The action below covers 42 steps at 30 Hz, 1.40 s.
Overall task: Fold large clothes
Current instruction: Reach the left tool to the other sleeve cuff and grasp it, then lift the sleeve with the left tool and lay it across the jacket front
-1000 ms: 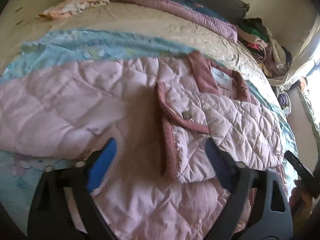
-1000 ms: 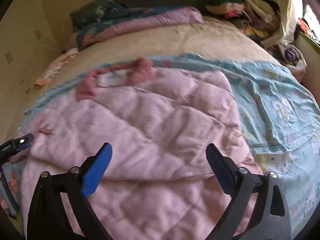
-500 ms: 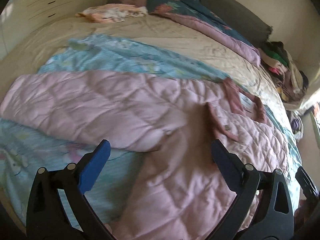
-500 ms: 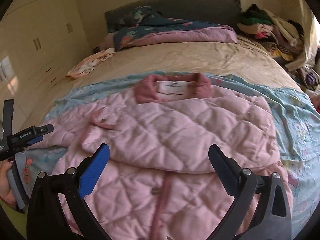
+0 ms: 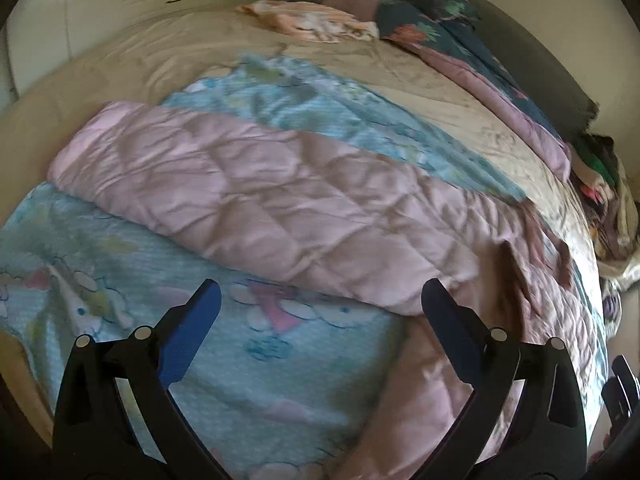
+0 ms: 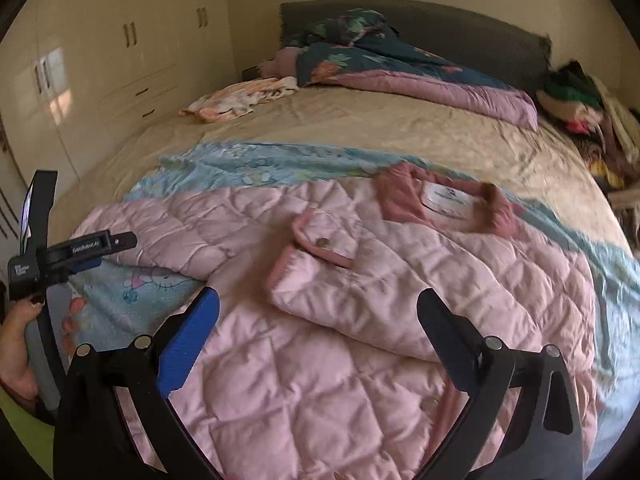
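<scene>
The jacket (image 6: pixel 360 300) lies flat at frame centre on the blue sheet (image 5: pixel 280 360), one side folded inward. The left sleeve (image 5: pixel 240 200) stretches toward the upper left (unfolded). The left gripper (image 5: pixel 320 320) and right gripper (image 6: pixel 318 316) hover spread wide, empty, positioned for the next fold.

Jacket hem (image 6: pixel 320 440) cut off below

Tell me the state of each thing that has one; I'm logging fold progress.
Pink quilted jacket: lying flat, one sleeve folded across the chest.
Other sleeve: stretched out sideways, unfolded.
Left gripper: open, empty.
Right gripper: open, empty.
Wardrobe doors: closed.
</scene>
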Available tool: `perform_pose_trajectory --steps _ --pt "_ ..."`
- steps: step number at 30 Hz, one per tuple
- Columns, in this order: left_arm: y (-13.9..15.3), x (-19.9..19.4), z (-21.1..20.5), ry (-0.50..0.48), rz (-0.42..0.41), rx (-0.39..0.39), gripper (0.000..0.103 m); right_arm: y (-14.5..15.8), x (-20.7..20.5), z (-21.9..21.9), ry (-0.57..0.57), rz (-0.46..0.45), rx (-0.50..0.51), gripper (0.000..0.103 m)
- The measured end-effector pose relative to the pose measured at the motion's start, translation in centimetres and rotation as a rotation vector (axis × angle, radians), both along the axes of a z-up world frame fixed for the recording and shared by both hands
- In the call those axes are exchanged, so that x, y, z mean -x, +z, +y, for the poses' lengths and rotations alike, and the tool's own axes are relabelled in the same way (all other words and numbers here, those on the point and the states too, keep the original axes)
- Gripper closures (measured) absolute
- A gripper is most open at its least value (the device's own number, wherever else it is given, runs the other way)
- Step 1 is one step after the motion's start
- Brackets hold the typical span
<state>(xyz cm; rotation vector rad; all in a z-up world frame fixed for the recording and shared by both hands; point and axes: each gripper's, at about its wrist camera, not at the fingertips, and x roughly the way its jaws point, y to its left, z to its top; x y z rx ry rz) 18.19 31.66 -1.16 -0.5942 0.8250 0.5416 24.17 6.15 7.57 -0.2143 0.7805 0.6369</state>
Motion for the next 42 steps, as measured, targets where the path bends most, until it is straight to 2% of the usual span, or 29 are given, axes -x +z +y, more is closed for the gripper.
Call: perform_pose_trajectory --steps 3,20,27,32,34,35,36,37,40,42 --pt "-0.4 0.7 1.7 0.053 0.004 -0.015 0.009 0.0 0.4 2.0 0.033 -0.005 0.017 0.004" --pt "-2.7 3.5 9.8 0.242 0.004 0.085 0.009 -2.2 0.5 11.6 0.152 0.047 0.031 0.004" --pt "-5.2 3.8 13.6 0.346 0.004 0.139 0.009 -3.0 -0.2 12.1 0.142 0.074 0.021 0.004" --pt "-6.3 5.2 16.4 0.456 -0.058 0.177 0.010 -3.1 -0.3 10.1 0.107 0.068 0.026 0.004" --pt "-6.0 5.5 17.2 0.471 -0.079 0.159 0.024 -2.9 -0.3 8.9 0.087 0.062 0.023 0.004" --pt "-6.0 5.6 17.6 0.482 -0.080 0.152 0.028 -2.8 -0.3 8.2 0.076 0.058 0.021 0.004" --pt "-6.0 5.8 18.0 0.490 -0.084 0.146 0.038 -2.7 -0.4 7.6 0.065 0.058 0.019 0.004" --pt "-6.1 5.9 18.2 0.493 -0.084 0.133 0.055 -2.7 -0.4 7.1 0.058 0.057 0.017 0.004" --pt "-5.7 6.0 18.4 0.467 -0.094 0.091 0.076 -2.4 -0.4 5.3 0.033 0.047 0.004 0.004" --pt "-4.3 6.0 18.0 0.447 -0.113 0.054 0.083 -2.1 -0.4 4.3 0.014 0.040 -0.004 0.004"
